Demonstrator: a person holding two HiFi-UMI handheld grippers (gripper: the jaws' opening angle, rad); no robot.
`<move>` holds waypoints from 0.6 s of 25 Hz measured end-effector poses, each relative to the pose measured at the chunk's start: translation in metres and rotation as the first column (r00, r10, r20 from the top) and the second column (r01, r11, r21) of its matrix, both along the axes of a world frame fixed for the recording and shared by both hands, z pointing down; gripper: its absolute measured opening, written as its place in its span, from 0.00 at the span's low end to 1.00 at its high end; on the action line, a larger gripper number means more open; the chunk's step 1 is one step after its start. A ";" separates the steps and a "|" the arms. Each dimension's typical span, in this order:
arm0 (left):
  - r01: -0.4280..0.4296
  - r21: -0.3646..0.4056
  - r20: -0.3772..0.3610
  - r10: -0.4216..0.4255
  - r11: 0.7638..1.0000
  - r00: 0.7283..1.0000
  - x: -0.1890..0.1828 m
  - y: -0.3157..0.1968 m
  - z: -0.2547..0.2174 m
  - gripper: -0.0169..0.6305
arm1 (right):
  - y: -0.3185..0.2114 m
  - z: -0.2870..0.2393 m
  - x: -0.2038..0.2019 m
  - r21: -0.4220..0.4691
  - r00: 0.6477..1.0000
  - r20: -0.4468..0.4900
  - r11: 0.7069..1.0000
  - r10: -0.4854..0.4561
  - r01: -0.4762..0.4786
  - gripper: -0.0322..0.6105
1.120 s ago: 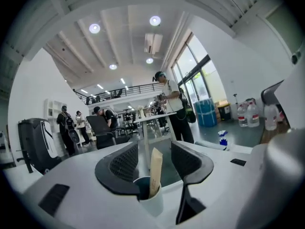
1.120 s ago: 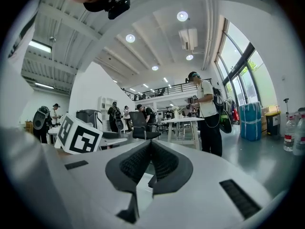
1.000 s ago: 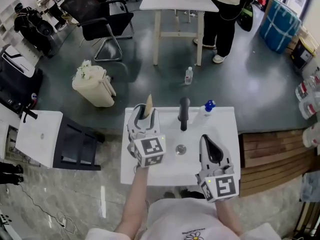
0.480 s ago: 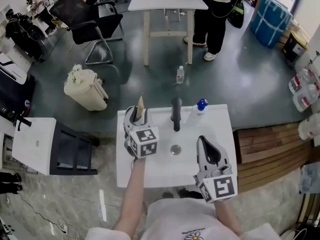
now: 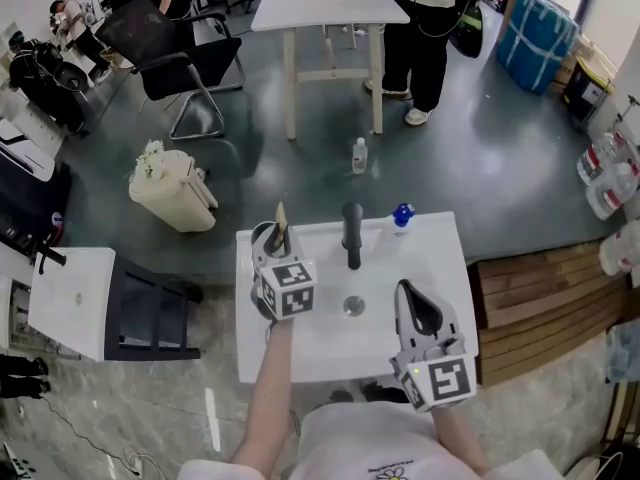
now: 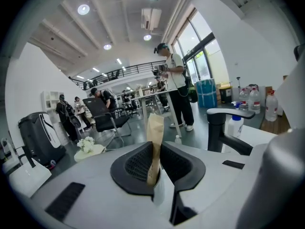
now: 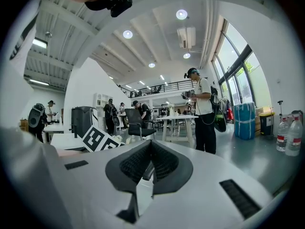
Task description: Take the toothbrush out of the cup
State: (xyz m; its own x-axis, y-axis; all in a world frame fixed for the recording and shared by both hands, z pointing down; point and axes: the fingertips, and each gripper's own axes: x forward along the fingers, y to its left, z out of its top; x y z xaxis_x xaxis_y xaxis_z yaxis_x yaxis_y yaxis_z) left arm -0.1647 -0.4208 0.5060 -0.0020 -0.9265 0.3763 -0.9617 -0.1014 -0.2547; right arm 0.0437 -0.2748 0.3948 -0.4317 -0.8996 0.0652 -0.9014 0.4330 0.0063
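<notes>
A tan toothbrush (image 5: 281,215) stands upright in a dark cup (image 5: 266,234) at the back left corner of the white sink (image 5: 300,353). My left gripper (image 5: 277,242) reaches over the cup. In the left gripper view the toothbrush (image 6: 155,135) sits between the black pads, and the jaws have just been closing on it. The left gripper (image 6: 157,149) now pinches its tan stem; the cup is hidden under the jaws there. My right gripper (image 5: 417,303) hovers over the sink's right side, shut with nothing in it (image 7: 151,147).
A black faucet (image 5: 352,234) rises at the middle back of the sink, with a blue-capped bottle (image 5: 398,219) to its right and the drain (image 5: 353,306) in front. Beyond the sink are a cream bin (image 5: 170,188), a small bottle (image 5: 359,155) on the floor, a white table and a standing person.
My left gripper has sunk a little over the cup and its jaws have closed onto the toothbrush. The right gripper has stayed in place.
</notes>
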 end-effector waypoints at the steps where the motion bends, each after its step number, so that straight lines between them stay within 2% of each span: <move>1: 0.002 -0.001 -0.005 -0.002 1.000 1.000 0.000 0.000 0.000 0.12 | 0.000 0.000 0.001 -0.002 1.000 -0.001 1.000 0.001 -0.001 0.07; 8: 0.021 0.008 -0.015 -0.021 1.000 1.000 -0.002 0.002 -0.004 0.10 | 0.000 0.001 0.003 0.002 1.000 -0.009 1.000 0.000 0.000 0.07; 15: 0.002 0.078 -0.023 0.000 0.997 1.000 0.005 0.013 -0.040 0.09 | 0.001 -0.004 -0.004 0.011 0.999 -0.001 0.999 -0.032 0.032 0.07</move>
